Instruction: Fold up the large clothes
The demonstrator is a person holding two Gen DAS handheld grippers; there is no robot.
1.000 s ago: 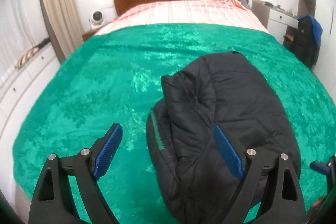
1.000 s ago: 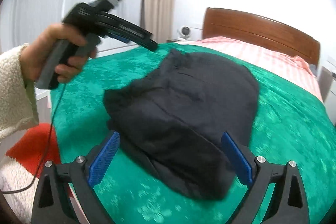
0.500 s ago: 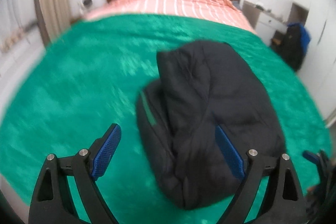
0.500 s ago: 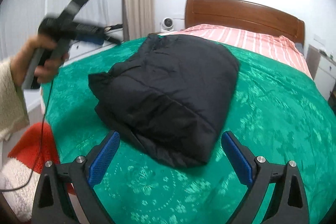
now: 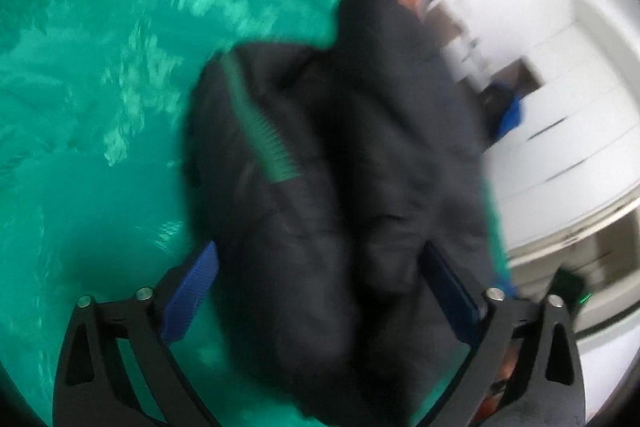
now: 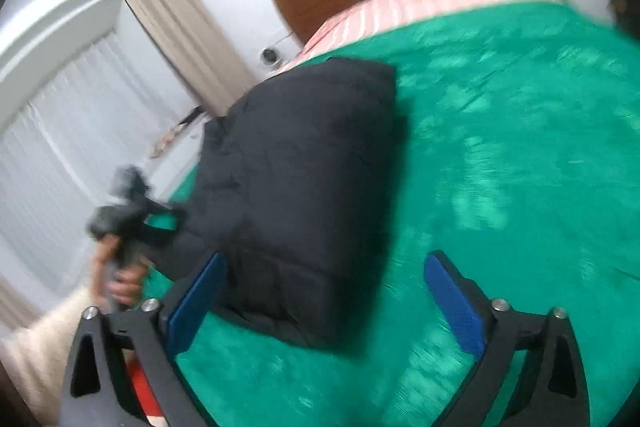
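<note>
Lying folded on green bedspread (image 6: 500, 131), black puffy jacket (image 6: 304, 167), both hand-held grippers released

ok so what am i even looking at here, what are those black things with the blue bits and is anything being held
There is no robot here. A person holds a hand tool in each hand, each ending in two-finger tongs with blue pads, and a wide-angle camera on each tool looks forward along the fingers. That is why black fingers frame the bottom of both pictures.

One picture comes from the left tongs, the other from the right tongs. In the right one you can also see the person's left hand gripping the other tool, though blurred.

On the green bedspread lies a black padded jacket, folded into a bundle. Both tongs stand open. The right holds nothing; the jacket fills the gap between the left fingers, but they have not closed on it. Both pictures are smeared by motion.
</note>
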